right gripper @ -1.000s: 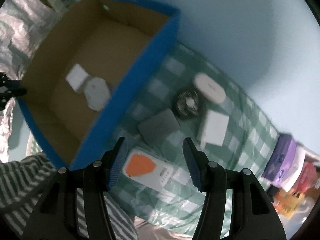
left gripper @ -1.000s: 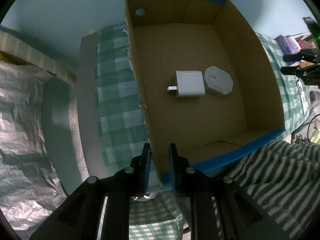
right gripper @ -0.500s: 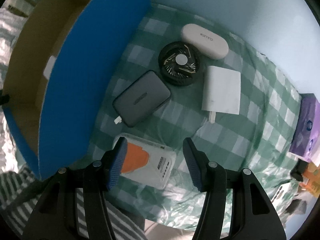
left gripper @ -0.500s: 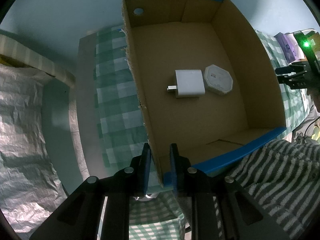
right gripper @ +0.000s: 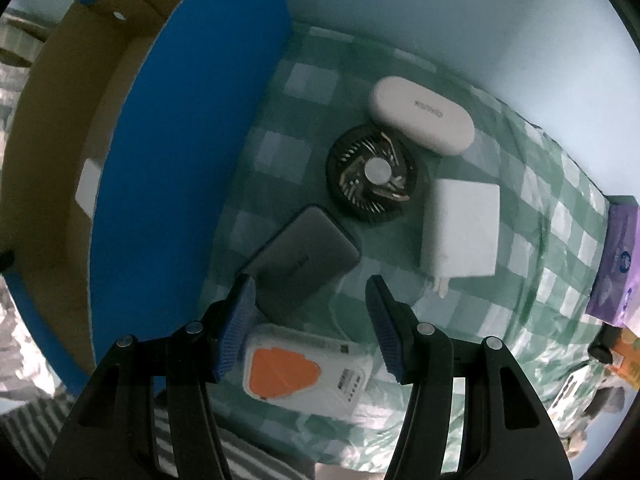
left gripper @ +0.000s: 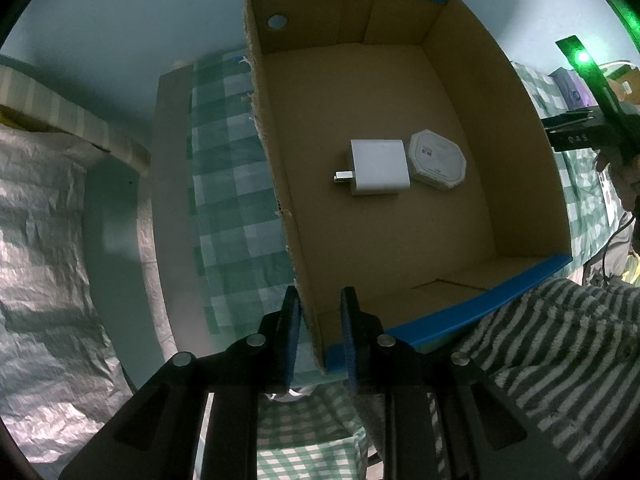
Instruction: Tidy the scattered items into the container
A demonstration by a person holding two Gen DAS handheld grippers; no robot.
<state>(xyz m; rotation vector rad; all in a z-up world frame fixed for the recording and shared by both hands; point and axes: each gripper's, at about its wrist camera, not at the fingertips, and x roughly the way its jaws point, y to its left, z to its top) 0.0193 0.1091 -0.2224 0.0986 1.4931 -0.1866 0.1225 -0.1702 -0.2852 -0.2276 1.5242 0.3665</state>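
Over the last second the right gripper (right gripper: 308,312) has been lowered toward the checked cloth (right gripper: 532,240), so the cardboard box (right gripper: 192,120), which filled much of its view before, is now pushed to the left edge and the loose items are seen larger and closer. This is judged to mean that the next pick is being lined up, not a drop. Its jaws are held apart with nothing between the pads, and the grey power bank (right gripper: 300,260) lies just ahead of them, its near corner beside the left finger; the white-and-orange device (right gripper: 304,372) lies directly beneath the jaws (which of the two is meant cannot be told). Further off are the black fan (right gripper: 372,176), the white oval case (right gripper: 420,120) and the white charger (right gripper: 460,232). The left gripper (left gripper: 318,336) has been kept in place astride the near corner of the box; a narrow gap is seen on either side of the wall, so the pads straddle it without pressing. Two items are already inside: a white adapter (left gripper: 378,166) and an octagonal puck (left gripper: 438,158), touching one another on the box floor.
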